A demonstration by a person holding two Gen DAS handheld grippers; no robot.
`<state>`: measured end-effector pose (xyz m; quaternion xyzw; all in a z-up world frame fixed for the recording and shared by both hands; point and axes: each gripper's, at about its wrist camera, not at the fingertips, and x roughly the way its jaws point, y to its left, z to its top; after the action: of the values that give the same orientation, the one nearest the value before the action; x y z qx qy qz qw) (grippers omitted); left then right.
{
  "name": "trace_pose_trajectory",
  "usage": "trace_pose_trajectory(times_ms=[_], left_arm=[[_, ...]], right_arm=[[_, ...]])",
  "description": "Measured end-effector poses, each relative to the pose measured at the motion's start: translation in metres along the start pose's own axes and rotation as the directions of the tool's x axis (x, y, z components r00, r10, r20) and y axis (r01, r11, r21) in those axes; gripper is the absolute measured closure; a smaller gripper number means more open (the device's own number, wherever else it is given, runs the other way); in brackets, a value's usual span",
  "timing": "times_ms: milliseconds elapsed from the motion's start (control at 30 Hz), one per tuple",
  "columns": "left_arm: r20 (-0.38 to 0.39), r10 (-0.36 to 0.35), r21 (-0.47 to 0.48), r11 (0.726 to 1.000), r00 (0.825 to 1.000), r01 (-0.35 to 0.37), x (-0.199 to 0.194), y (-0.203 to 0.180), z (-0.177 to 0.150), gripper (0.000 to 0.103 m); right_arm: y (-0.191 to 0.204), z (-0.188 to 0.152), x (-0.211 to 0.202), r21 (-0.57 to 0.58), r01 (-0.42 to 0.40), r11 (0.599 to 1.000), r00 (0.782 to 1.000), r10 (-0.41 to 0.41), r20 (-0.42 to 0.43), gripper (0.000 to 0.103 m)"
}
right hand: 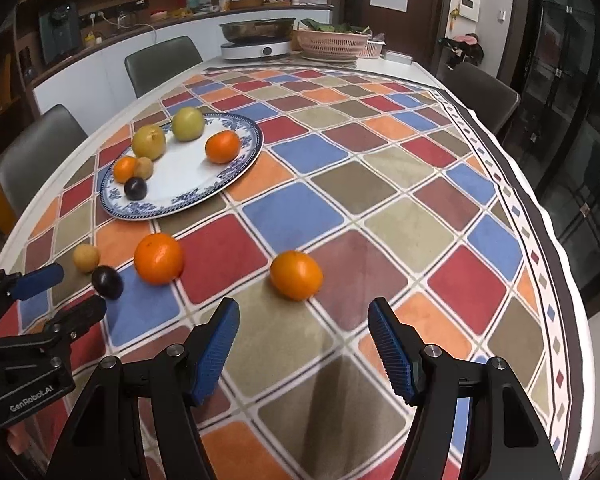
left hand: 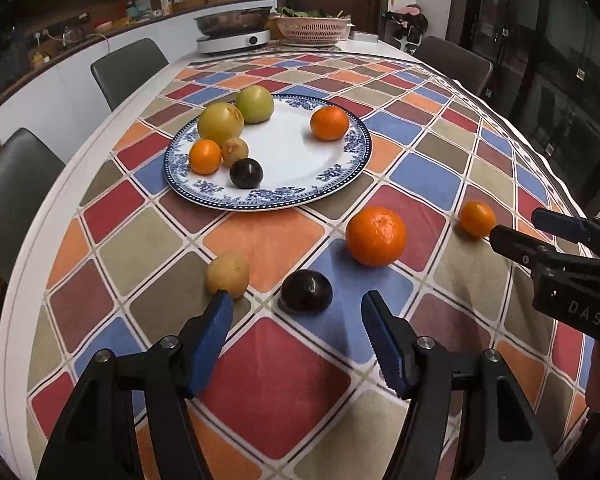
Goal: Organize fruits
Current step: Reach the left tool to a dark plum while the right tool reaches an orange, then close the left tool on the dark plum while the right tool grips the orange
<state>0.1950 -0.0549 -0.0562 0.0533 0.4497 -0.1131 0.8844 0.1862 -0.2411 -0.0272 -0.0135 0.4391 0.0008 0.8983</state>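
Note:
A blue-and-white plate [left hand: 300, 200] [right hand: 188, 200] holds two yellow-green fruits, two small oranges, a little brown fruit and a dark plum. On the checked cloth lie a pale yellow fruit [left hand: 228, 274] [right hand: 86, 258], a dark plum [left hand: 306, 292] [right hand: 107, 282], a big orange [left hand: 376, 236] [right hand: 159, 258] and a smaller orange [left hand: 477, 219] [right hand: 296, 275]. My left gripper [left hand: 297, 298] [right hand: 81, 287] is open, its tips either side of the plum's near face, not touching. My right gripper [right hand: 303, 304] [left hand: 515, 224] is open just short of the smaller orange.
A cooker with a steel pan [left hand: 234, 38] and a pink basket [left hand: 314, 28] stand at the far end. Grey chairs [left hand: 128, 68] [right hand: 480, 92] line both sides. The table's right edge [right hand: 556, 280] runs close to the right gripper.

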Motion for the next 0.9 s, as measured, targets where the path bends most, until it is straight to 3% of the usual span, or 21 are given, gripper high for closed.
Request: trace_pose_trajectory(times_ms=[133,367,600,900], left_arm=[[-0.007,0.006,0.006,1.000,1.000,-0.006,0.008,-0.001,0.004,0.038],[-0.021,0.010,0.017,1.000,1.000,-0.010,0.018,-0.005,0.008,0.052],[-0.050,-0.007,0.000,1.000,0.999,0.007,0.027,-0.004,0.008,0.072],[-0.040,-0.012,-0.022,1.000,0.999,0.011,0.025,0.002,0.011,0.072]], right_arm=[[-0.002,0.006,0.010,0.008,-0.014,1.000,1.000,0.014,-0.013,0.036],[-0.008,0.011,0.023,0.017,-0.016,1.000,1.000,0.016,-0.025,0.037],[-0.008,0.013,0.033,0.017,-0.037,0.999,0.998,0.038,-0.052,0.051],[0.001,0.015,0.038,-0.010,-0.060,0.998,0.997,0.059,-0.058,0.070]])
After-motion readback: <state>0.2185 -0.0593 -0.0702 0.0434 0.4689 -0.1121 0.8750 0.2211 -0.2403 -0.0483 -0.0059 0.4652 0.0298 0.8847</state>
